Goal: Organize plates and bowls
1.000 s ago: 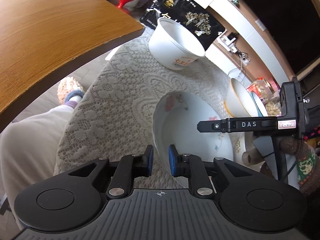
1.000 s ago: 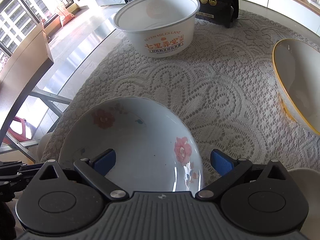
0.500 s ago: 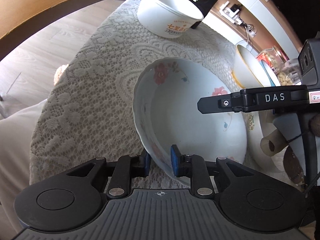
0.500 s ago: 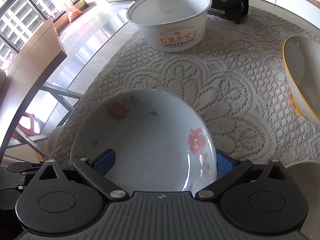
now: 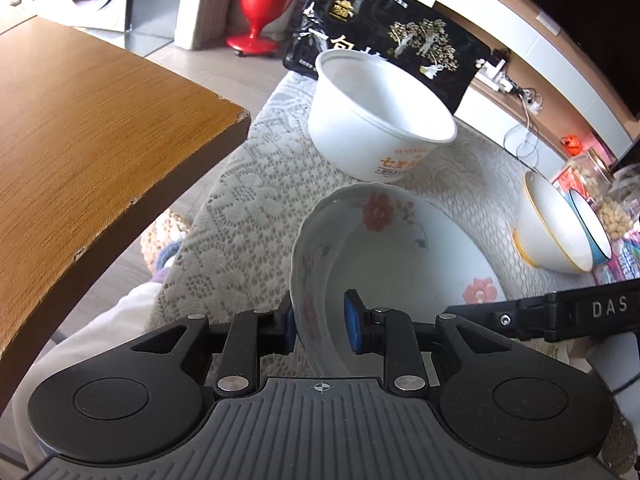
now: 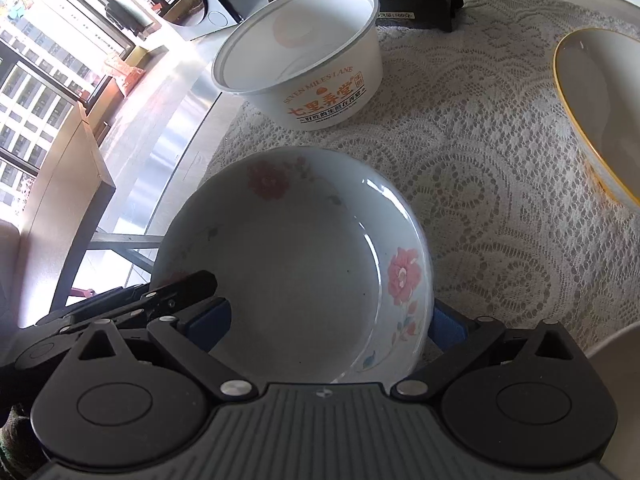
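A white floral bowl point(image 5: 400, 264) point(image 6: 304, 272) sits tilted near the edge of the lace-covered table point(image 5: 248, 216). My left gripper point(image 5: 321, 322) straddles the bowl's near left rim. Its jaws are opening: the outer pad lies by the wall and the inner pad stands clear of it. My right gripper point(image 6: 328, 328) is wide open across the bowl's right side, one pad inside and one outside the rim. One of its fingers point(image 5: 560, 312) reaches over the bowl. A white paper tub point(image 5: 372, 120) point(image 6: 304, 52) stands behind. A yellow-rimmed bowl point(image 5: 552, 224) point(image 6: 600, 100) stands at the right.
A wooden tabletop point(image 5: 80, 140) overhangs at the left. A black bag point(image 5: 380, 32) leans behind the tub, with a red vase point(image 5: 260, 0) on the floor beyond. A blue-rimmed bowl point(image 5: 592, 228) and a jar of nuts point(image 5: 592, 184) crowd the right. A person's leg point(image 5: 100, 328) is below.
My left gripper moved from beside the floral bowl onto its rim, and its jaws spread wider around the wall. In the right wrist view the bowl shifted slightly right and the left gripper's finger came in.
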Demonstrator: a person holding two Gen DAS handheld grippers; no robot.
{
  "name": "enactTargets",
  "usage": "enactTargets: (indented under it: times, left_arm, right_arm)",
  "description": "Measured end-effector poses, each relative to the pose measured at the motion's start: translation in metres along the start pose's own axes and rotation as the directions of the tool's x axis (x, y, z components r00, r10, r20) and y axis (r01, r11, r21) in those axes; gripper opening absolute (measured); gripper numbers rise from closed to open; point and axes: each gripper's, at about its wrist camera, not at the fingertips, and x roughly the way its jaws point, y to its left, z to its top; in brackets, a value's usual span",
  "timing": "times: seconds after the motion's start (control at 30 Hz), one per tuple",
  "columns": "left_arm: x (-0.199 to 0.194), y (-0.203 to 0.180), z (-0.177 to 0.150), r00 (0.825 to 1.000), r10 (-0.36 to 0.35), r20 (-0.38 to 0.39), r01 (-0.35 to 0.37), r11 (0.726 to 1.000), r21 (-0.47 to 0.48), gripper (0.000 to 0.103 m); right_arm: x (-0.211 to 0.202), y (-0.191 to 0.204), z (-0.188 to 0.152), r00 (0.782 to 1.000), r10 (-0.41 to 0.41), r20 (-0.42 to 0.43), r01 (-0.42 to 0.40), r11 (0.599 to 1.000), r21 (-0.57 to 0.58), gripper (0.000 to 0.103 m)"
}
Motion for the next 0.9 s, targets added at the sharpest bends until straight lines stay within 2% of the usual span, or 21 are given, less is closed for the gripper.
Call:
enactTargets:
  times: [0.07, 0.13, 0.17, 0.27, 0.5, 0.6, 0.7, 0.77, 0.8, 0.87, 0.9]
  left_arm:
    - [0.005, 0.004, 0.0, 1.0, 0.005, -0.016, -0.005, 1.0, -0.019, 0.027]
    - [0.009, 0.007, -0.003, 0.999, 0.009, -0.036, -0.009, 1.0, -0.025, 0.027]
    - [0.008, 0.008, -0.006, 0.999, 0.001, -0.032, -0.002, 1.0, -0.021, 0.026]
    - [0.005, 0.007, -0.012, 1.0, -0.011, -0.017, 0.011, 1.0, 0.006, 0.026]
    - [0.0, 0.005, -0.023, 1.0, -0.019, 0.023, 0.017, 0.995, 0.097, 0.026]
    - [-0.003, 0.005, -0.03, 0.999, -0.016, 0.044, 0.009, 0.99, 0.138, 0.026]
    - [-0.003, 0.008, -0.03, 0.998, -0.034, 0.044, 0.028, 0.992, 0.121, 0.027]
    - [-0.004, 0.011, -0.029, 0.998, -0.041, 0.039, 0.037, 0.994, 0.101, 0.026]
    - [-0.004, 0.013, -0.028, 0.998, -0.045, 0.035, 0.042, 0.995, 0.09, 0.025]
    - [-0.006, 0.014, -0.028, 0.998, -0.055, 0.031, 0.053, 0.996, 0.069, 0.025]
    - [-0.007, 0.015, -0.028, 0.998, -0.063, 0.031, 0.061, 0.996, 0.065, 0.025]
  right_arm:
    - [0.006, -0.002, 0.003, 0.999, 0.024, -0.035, -0.023, 0.999, 0.043, 0.102]
    - [0.019, -0.006, 0.005, 0.992, 0.067, -0.108, -0.055, 0.993, 0.109, 0.102]
    - [0.021, -0.006, 0.005, 0.992, 0.07, -0.103, -0.057, 0.99, 0.126, 0.103]
    - [0.025, -0.002, 0.01, 0.99, 0.035, -0.134, -0.016, 0.99, 0.14, 0.103]
    - [0.033, 0.003, 0.021, 0.986, 0.007, -0.169, 0.023, 0.984, 0.176, 0.103]
    - [0.037, 0.013, 0.024, 0.982, -0.03, -0.188, 0.054, 0.991, 0.126, 0.103]
    - [0.042, 0.022, 0.021, 0.977, -0.066, -0.201, 0.078, 0.996, 0.052, 0.103]
    - [0.044, 0.024, 0.023, 0.973, -0.061, -0.221, 0.064, 0.998, 0.006, 0.102]
    - [0.041, 0.022, 0.022, 0.978, -0.057, -0.201, 0.061, 0.998, 0.012, 0.101]
    - [0.032, 0.019, 0.016, 0.988, -0.091, -0.126, 0.09, 0.996, -0.009, 0.085]
    - [0.025, 0.021, 0.012, 0.99, -0.13, -0.058, 0.127, 0.99, -0.056, 0.082]
